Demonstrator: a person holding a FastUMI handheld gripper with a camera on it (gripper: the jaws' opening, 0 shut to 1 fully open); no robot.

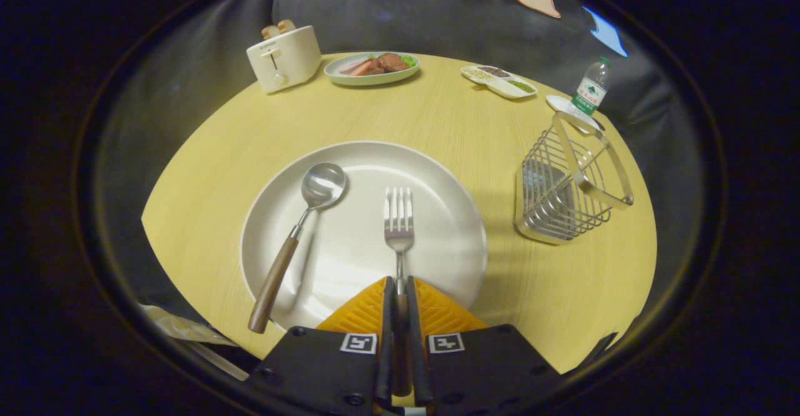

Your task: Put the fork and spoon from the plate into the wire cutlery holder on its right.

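Gripper [399,291] pinched on fork [399,222] handle over plate [437,172], for carrying to wire cutlery holder [565,185]; spoon [300,228] left.

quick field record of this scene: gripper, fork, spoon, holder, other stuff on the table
gripper: shut on the fork handle, over the near rim of the plate
fork: tines pointing away, handle between the fingers
spoon: on the plate, left of the fork, wooden handle over the near rim
wire cutlery holder: right of the plate
far side: toaster, food plate, divided dish, bottle
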